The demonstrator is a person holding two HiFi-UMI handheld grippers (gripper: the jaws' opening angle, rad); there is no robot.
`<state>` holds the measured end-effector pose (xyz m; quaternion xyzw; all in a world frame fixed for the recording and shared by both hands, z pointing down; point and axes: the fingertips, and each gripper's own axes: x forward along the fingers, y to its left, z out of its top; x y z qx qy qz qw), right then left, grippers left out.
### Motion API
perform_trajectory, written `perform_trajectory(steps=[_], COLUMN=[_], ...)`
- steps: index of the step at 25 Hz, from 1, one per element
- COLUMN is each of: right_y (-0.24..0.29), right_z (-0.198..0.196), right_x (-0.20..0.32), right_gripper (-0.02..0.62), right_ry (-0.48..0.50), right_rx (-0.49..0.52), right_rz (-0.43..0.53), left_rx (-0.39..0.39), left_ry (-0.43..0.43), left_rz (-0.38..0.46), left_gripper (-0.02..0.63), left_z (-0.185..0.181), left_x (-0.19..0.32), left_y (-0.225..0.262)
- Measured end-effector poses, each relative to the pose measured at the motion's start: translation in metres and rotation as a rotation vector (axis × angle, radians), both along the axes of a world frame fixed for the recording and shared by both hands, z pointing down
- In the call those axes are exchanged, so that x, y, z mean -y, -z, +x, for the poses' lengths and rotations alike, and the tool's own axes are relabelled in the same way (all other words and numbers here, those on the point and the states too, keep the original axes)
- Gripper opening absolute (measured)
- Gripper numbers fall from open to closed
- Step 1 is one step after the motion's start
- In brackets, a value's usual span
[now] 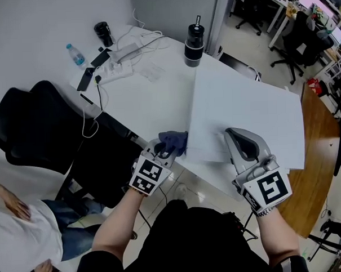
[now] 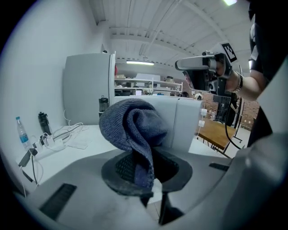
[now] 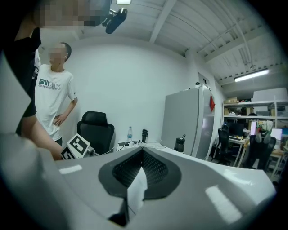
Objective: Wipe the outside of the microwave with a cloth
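My left gripper (image 1: 170, 148) is shut on a blue-grey knitted cloth (image 1: 174, 141), which bunches up above the jaws (image 2: 132, 126). It hovers at the table's near edge, just left of the white box-shaped microwave (image 1: 242, 107), whose side also stands behind the cloth in the left gripper view (image 2: 175, 121). My right gripper (image 1: 232, 133) is shut with nothing in it and sits over the microwave's near edge. In the right gripper view its jaws (image 3: 141, 168) meet with no gap. The left gripper view shows the right gripper (image 2: 198, 65) held high at the right.
On the white table (image 1: 152, 99) are a black flask (image 1: 193, 44), a water bottle (image 1: 75, 54), a black cup (image 1: 103, 33), a power strip with cables (image 1: 119, 60) and a phone (image 1: 86, 79). A black chair (image 1: 35, 130) and a person in a white shirt (image 1: 16, 229) are at the left.
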<state>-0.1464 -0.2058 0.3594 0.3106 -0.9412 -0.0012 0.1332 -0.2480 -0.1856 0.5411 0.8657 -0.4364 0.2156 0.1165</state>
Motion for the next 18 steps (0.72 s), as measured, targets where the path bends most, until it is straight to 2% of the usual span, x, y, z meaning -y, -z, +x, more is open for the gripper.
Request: perform_trajectory(steps=[7, 18], right_y=[0.003, 0.013], right_z=[-0.003, 0.006], right_x=[0.015, 0.037], right_gripper=[0.002, 0.002], right_ry=[-0.03, -0.09], right_rx=[0.0, 0.018], right_rz=[0.001, 0.003], left_rx=[0.012, 0.019], left_ry=[-0.019, -0.002], left_rz=[-0.027, -0.034], left_gripper=[0.064, 0.064], left_z=[-0.004, -0.009], left_x=[0.039, 0.111], left_y=[-0.012, -0.017])
